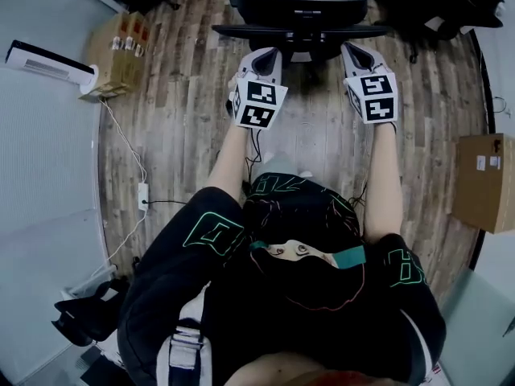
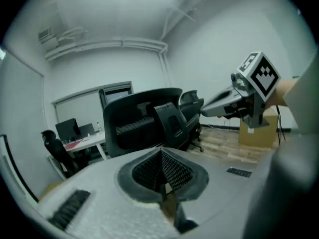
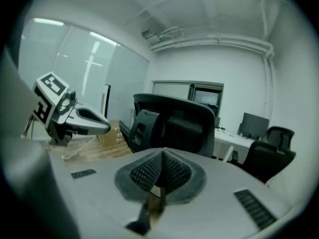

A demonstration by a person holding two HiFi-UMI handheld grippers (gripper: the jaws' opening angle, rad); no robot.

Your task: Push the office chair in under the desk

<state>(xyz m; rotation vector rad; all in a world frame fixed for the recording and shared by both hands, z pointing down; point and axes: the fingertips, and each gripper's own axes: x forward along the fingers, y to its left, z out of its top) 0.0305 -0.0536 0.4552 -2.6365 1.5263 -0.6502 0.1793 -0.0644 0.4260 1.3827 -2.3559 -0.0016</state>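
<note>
Cut off, left side: a cardboard box (image 1: 121,51) by the wall and a cable with power strip (image 1: 142,195) lie on the wooden floor (image 1: 185,111); the box's far end is partly cut off.
Cut off, centre: the office chair (image 1: 298,10) runs off the head view's top edge; its base and wheels cannot be made out there.
Hidden, bottom: the person's torso covers the lower head view.
Hard to make out: the surface (image 2: 84,142) with monitors shows only in the tool views, small and dim behind the chair.
Chair, look: black, with a broad curved back (image 2: 144,123) carrying a raised centre piece, and armrests at both sides; it stands upright with its back toward the person.
Left tool (image 1: 267,53): jaws together, nothing between them (image 2: 162,153).
Right tool (image 1: 354,48): jaws together, empty (image 3: 162,156).
Chair against tools: it stands straight ahead of both, between them and the surface (image 3: 229,138); the tips sit near its back at either side, and contact cannot be confirmed.
</note>
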